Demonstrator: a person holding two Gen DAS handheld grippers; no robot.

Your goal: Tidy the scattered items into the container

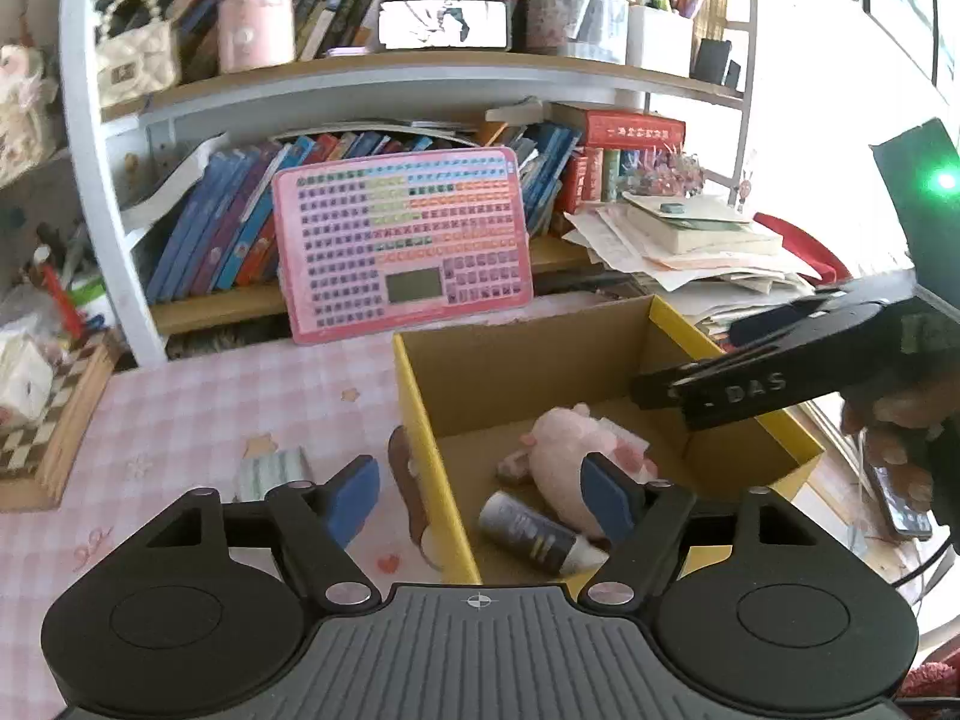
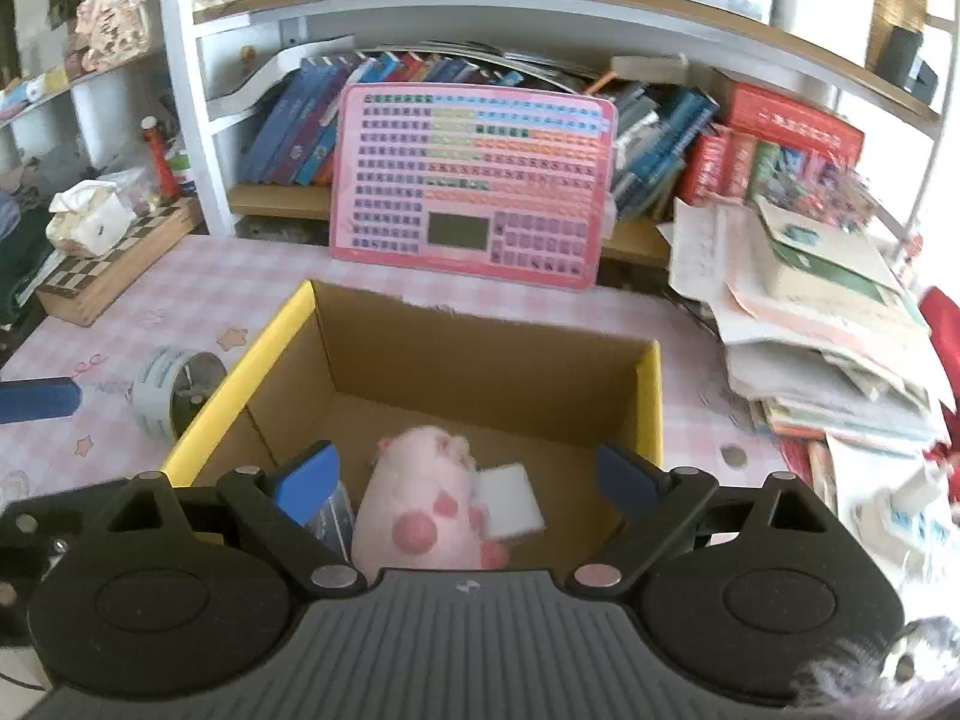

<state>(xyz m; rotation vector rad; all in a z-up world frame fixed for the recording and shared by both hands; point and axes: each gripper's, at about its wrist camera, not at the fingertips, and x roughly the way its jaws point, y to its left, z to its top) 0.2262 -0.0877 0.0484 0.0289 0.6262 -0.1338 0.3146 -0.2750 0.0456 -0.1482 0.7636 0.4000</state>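
Note:
A yellow-rimmed cardboard box [image 1: 420, 396] [image 2: 270, 336] stands on the pink checked table. In it lie a pink plush pig [image 1: 570, 438] [image 2: 426, 492], a dark bottle with a white cap [image 1: 534, 531] and a white pad [image 2: 510, 498]. A tape roll [image 1: 273, 471] [image 2: 171, 390] lies on the table left of the box, and a brown item [image 1: 408, 492] leans at the box's left wall. My left gripper [image 1: 480, 495] is open and empty, straddling the box's left wall. My right gripper [image 2: 465, 480] is open and empty over the box; it also shows in the left wrist view [image 1: 720, 384].
A pink keyboard-like board [image 1: 402, 240] [image 2: 474, 186] leans on the bookshelf behind the box. A chessboard box [image 1: 42, 420] [image 2: 114, 264] sits at the left. A pile of papers and books [image 2: 810, 312] lies at the right. A phone [image 1: 900, 504] lies at the far right.

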